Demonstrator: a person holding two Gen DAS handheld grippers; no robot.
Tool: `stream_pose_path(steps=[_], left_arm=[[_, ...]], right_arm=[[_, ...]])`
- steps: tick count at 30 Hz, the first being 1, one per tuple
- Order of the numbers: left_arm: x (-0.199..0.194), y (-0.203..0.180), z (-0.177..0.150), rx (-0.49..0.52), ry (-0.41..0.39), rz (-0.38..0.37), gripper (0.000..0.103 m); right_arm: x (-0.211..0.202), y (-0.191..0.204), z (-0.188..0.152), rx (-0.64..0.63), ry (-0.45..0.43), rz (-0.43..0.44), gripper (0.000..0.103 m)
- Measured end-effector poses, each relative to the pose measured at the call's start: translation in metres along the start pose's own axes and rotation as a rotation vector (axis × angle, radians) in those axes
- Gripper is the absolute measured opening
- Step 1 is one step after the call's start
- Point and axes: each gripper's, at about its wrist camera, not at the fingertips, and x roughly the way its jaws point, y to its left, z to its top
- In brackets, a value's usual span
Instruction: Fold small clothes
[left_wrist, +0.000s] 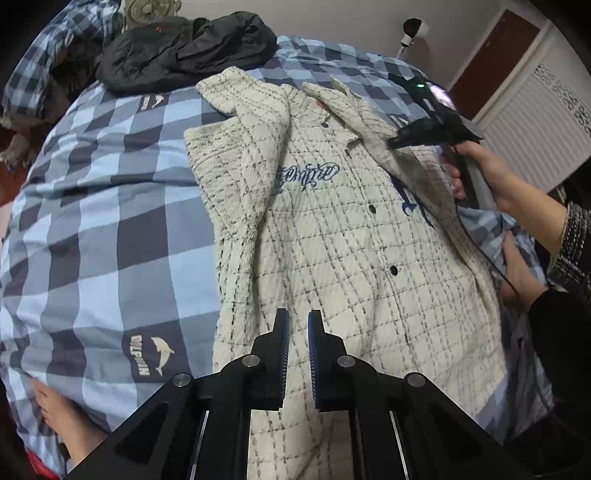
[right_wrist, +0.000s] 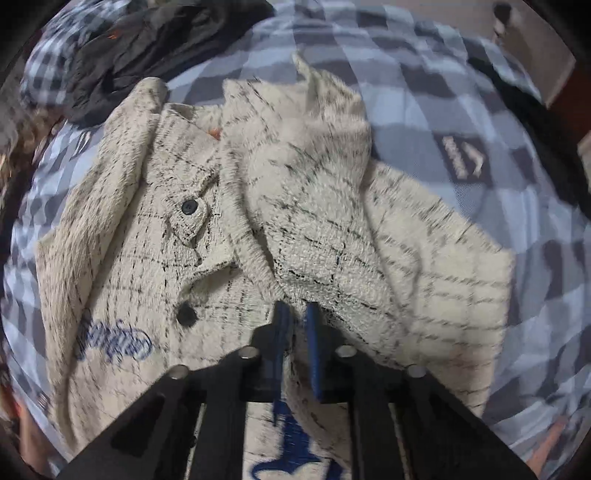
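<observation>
A cream tweed jacket (left_wrist: 351, 258) with a black grid, dark buttons and blue embroidery lies front up on the blue checked bed cover (left_wrist: 92, 221). One sleeve (left_wrist: 236, 166) is folded in along its left side. My left gripper (left_wrist: 298, 317) hovers over the jacket's lower part, shut, with nothing held. A hand holds my right gripper (left_wrist: 393, 144) near the collar, where it is shut on the other sleeve (left_wrist: 354, 110). In the right wrist view the jacket (right_wrist: 129, 240) fills the middle, and my right gripper (right_wrist: 297, 310) pinches the bunched sleeve (right_wrist: 314, 203).
A black garment (left_wrist: 184, 48) lies crumpled at the far end of the bed. A bare foot (left_wrist: 62, 417) rests at the near left edge of the cover. A hand (left_wrist: 517, 280) presses on the cover at the right. A white radiator (left_wrist: 535, 122) stands beyond the bed.
</observation>
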Motion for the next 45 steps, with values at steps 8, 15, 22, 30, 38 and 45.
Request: stream_pose_path(steps=[8,15,22,30,38,45], left_arm=[[0.007,0.01,0.002,-0.056,0.02,0.03,0.008],[0.009,0.004,0.003,-0.094,0.002,-0.077,0.008],[0.01,-0.004,0.004,-0.059,0.015,-0.05,0.008],[0.007,0.001,-0.002,-0.021,0.023,-0.027,0.008],[0.001,0.006,-0.003,-0.046,0.012,-0.045,0.008],[0.017,0.006,0.0,-0.069,0.066,-0.007,0.008]], right_arm=[[-0.089,-0.079,-0.026,0.113,-0.112,0.077,0.0],[-0.044,-0.028,-0.029,0.107,-0.059,0.16,0.074],[0.0,0.059,-0.024,-0.117,-0.049,0.018,0.074],[0.01,0.04,-0.012,-0.095,0.011,0.024,0.003],[-0.109,-0.11,-0.023,0.139,-0.185,0.173,0.002],[-0.111,-0.272,-0.096,0.54,-0.109,0.269,0.005]])
